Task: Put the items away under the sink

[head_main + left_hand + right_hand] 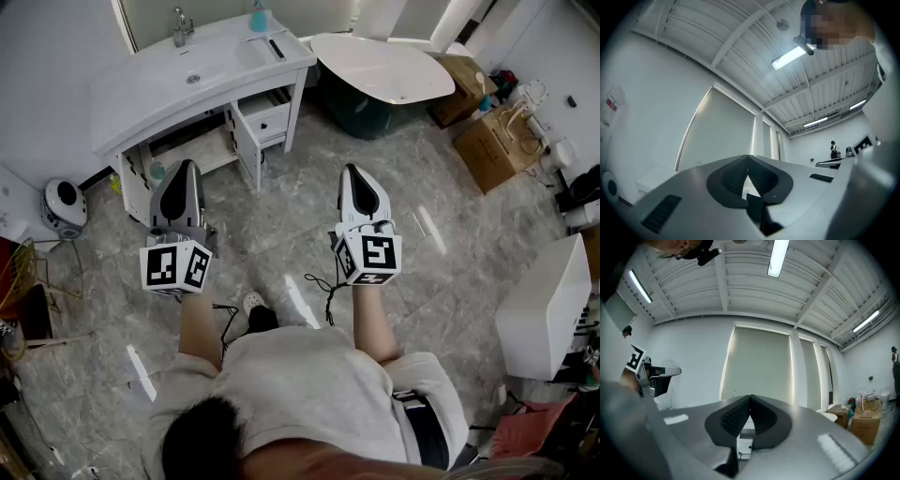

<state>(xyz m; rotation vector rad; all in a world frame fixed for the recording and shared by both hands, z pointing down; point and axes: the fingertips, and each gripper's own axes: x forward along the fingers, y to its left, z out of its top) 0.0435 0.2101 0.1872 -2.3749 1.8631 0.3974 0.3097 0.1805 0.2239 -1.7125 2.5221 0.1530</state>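
Observation:
The white sink vanity (141, 89) stands at the upper left of the head view. Its lower cabinet is open and a drawer (267, 119) is pulled out. On the counter stand a teal bottle (260, 17) and a flat black item (277, 49) beside the faucet (181, 23). A small bottle (157, 172) shows inside the open cabinet. My left gripper (185, 170) (748, 161) and right gripper (354, 172) (750, 400) are held side by side above the floor, a step short of the vanity. Both are shut and hold nothing. Both gripper views tilt up towards the ceiling.
A white and dark green bathtub (384, 70) sits right of the vanity. Cardboard boxes (492, 145) lie at the far right, and a white appliance (548, 309) stands at the right edge. A round white device (64, 202) rests by the left wall. Black cords (323, 286) hang from the grippers.

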